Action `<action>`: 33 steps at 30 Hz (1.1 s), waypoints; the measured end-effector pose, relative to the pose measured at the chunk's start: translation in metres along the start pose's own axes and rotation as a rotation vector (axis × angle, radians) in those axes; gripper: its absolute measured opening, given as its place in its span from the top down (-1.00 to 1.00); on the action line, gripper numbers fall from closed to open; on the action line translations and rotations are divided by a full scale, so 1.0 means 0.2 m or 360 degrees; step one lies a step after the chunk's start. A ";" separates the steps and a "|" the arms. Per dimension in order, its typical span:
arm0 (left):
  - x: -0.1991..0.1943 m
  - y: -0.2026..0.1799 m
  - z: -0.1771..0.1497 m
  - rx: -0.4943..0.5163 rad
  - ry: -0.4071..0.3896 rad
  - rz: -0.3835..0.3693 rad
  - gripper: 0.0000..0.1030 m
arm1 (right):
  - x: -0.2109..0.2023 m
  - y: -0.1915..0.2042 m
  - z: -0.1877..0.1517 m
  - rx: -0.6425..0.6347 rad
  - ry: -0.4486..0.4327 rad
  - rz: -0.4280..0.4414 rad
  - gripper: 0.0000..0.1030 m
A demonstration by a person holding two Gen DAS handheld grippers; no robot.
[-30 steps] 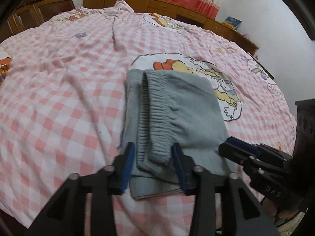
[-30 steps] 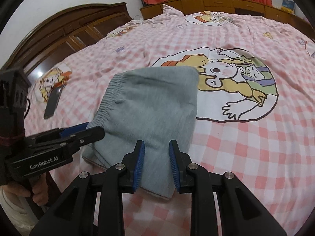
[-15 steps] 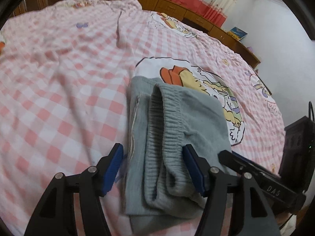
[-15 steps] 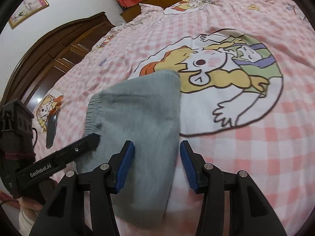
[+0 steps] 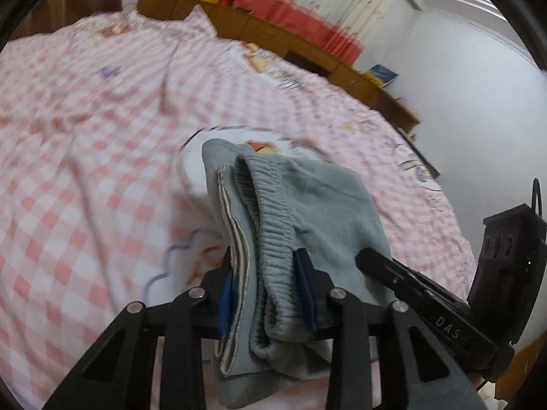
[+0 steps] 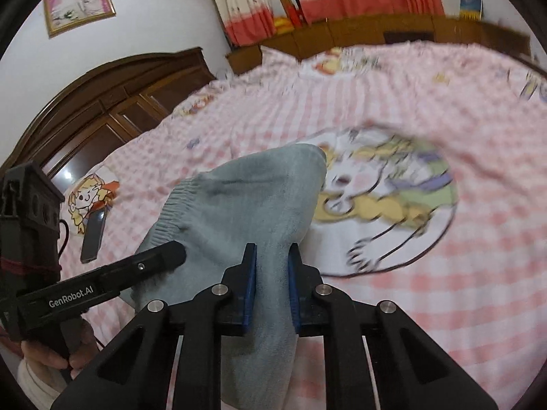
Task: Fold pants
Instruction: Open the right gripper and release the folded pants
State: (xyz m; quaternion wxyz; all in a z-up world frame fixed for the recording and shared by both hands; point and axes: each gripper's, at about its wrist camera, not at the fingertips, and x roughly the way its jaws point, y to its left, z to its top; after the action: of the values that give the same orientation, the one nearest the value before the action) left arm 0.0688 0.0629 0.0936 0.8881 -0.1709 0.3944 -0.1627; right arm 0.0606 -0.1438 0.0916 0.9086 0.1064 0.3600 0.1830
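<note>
The folded grey pants (image 5: 307,212) with a ribbed elastic waistband are lifted off the pink checked bed. My left gripper (image 5: 268,294) is shut on the near left edge of the stack, at the waistband and layered edges. My right gripper (image 6: 271,287) is shut on the near right edge of the pants (image 6: 246,205). The far end of the bundle hangs out over the bed. The right gripper also shows in the left wrist view (image 5: 376,259). The left gripper also shows in the right wrist view (image 6: 164,256).
The bed (image 5: 85,136) has a pink checked sheet with a cartoon print (image 6: 386,201). A phone (image 6: 93,235) lies at the bed's left side near a wooden headboard (image 6: 112,102). Low wooden cabinets (image 5: 307,48) and curtains line the far wall.
Both grippers opened, slid around the near edge of the pants, then shut on it. The folded pants have risen off the bed. Both views are tilted up and blurred.
</note>
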 end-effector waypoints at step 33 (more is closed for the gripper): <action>0.30 -0.48 -0.17 0.0453 0.0127 0.0162 -0.21 | -0.19 -0.48 -0.11 0.0140 0.0129 -0.0303 0.09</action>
State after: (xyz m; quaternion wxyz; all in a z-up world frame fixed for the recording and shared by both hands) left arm 0.0659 -0.0534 0.0740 0.8941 -0.0165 0.4105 -0.1784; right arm 0.0438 -0.2456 0.0683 0.9010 0.1039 0.4127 0.0840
